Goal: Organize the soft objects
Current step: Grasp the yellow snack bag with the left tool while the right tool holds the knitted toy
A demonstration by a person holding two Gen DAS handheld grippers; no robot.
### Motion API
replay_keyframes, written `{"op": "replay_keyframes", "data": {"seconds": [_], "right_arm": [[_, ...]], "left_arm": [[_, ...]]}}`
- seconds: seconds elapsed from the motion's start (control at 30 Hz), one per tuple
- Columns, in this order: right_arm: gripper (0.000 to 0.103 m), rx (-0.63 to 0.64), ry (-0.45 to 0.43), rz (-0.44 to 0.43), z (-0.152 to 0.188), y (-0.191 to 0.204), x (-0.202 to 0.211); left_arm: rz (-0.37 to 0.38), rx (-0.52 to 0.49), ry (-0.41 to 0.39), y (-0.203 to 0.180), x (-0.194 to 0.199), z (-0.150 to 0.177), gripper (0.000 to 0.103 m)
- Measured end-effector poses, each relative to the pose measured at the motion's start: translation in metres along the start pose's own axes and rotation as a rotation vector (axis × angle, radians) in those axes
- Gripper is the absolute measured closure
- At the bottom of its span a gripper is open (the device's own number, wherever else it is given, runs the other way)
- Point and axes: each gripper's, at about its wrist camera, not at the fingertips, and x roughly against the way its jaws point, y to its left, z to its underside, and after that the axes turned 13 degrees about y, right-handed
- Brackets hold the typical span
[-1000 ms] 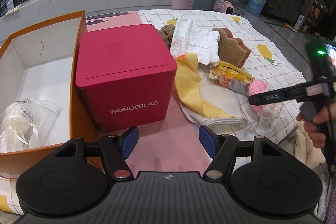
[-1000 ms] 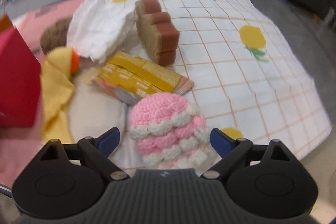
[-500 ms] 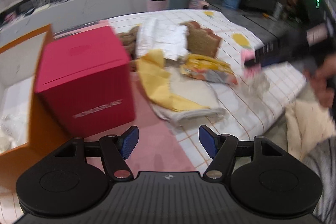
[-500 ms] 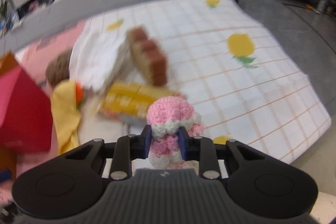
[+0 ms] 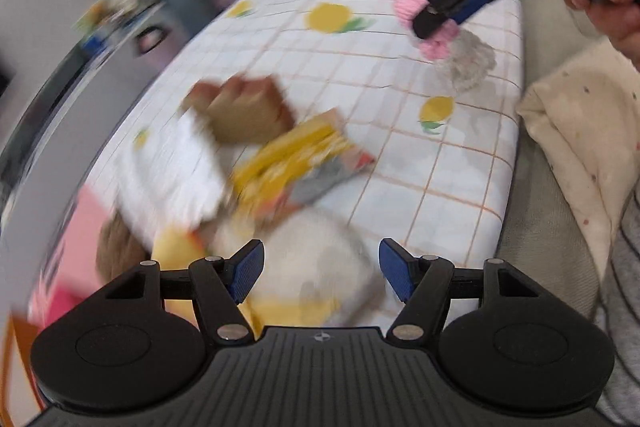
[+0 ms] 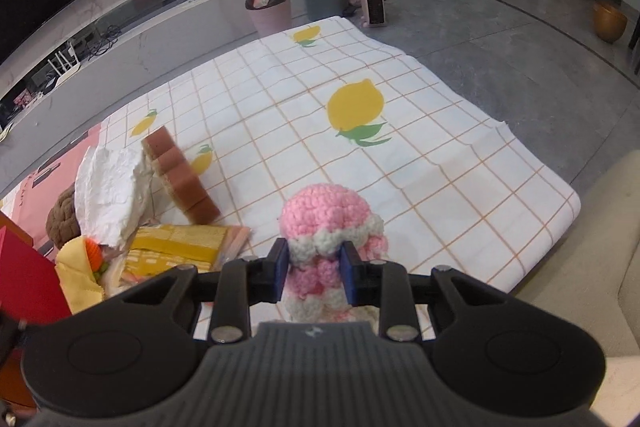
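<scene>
You have the crochet toy [image 6: 326, 227] pinched between your right gripper [image 6: 314, 269] fingers; left gripper [image 5: 320, 273] spread, empty; next, carry it to a box

Chunky pink-and-cream crochet yarn on the knitted toy [image 6: 332, 223], nubbly and matt. Smooth printed cotton on the checked cloth [image 6: 420, 155]. Porous brown foam sponge [image 6: 180, 179], fluffy white towel [image 6: 108, 187], glossy yellow packet [image 6: 180, 247]. Matt black plastic gripper body [image 6: 312, 379], ribbed.

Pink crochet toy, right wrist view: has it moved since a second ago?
Yes. The pink crochet toy, then loose beside the yellow packet, is now pinched in the right gripper, right of that packet.
</scene>
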Motion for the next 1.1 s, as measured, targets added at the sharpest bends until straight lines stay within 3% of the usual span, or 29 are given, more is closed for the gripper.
{"op": "replay_keyframes", "data": {"seconds": [0.13,0.2,0.4,0.43,0.57,0.63,0.77,0.83,1.07,1.1], "right_arm": [[0.076,-0.048,0.016,-0.016,-0.001,-0.012,-0.004],[0.075,-0.055,0.013,-0.021,-0.001,-0.015,-0.003],[0.074,-0.056,-0.001,-0.008,-0.002,-0.017,-0.002],[0.074,-0.058,0.004,-0.018,-0.002,-0.018,-0.003],[0.073,-0.061,0.012,-0.016,-0.002,-0.018,-0.006],[0.073,-0.056,0.012,-0.005,-0.002,-0.017,-0.006],[0.073,-0.042,0.012,0.02,-0.002,-0.013,-0.008],[0.073,-0.04,0.014,0.016,-0.002,-0.013,-0.008],[0.073,-0.037,0.011,0.037,-0.002,-0.014,-0.009],[0.073,-0.038,0.01,0.04,-0.002,-0.014,-0.008]], "left_arm": [[0.008,-0.13,0.045,0.005,-0.025,-0.034,0.02],[0.05,-0.177,0.067,0.01,-0.038,-0.048,0.019],[0.079,-0.239,0.118,0.02,-0.075,-0.084,0.015],[0.088,-0.254,0.126,0.021,-0.08,-0.089,0.01],[0.107,-0.318,0.126,0.022,-0.097,-0.1,0.0],[0.15,-0.319,0.092,0.026,-0.102,-0.104,0.0],[0.283,-0.213,0.141,0.046,-0.118,-0.114,0.0],[0.365,-0.077,0.195,0.061,-0.133,-0.117,0.0],[0.345,0.018,0.172,0.05,-0.123,-0.111,0.0],[0.337,0.046,0.165,0.048,-0.119,-0.11,0.007]]}}
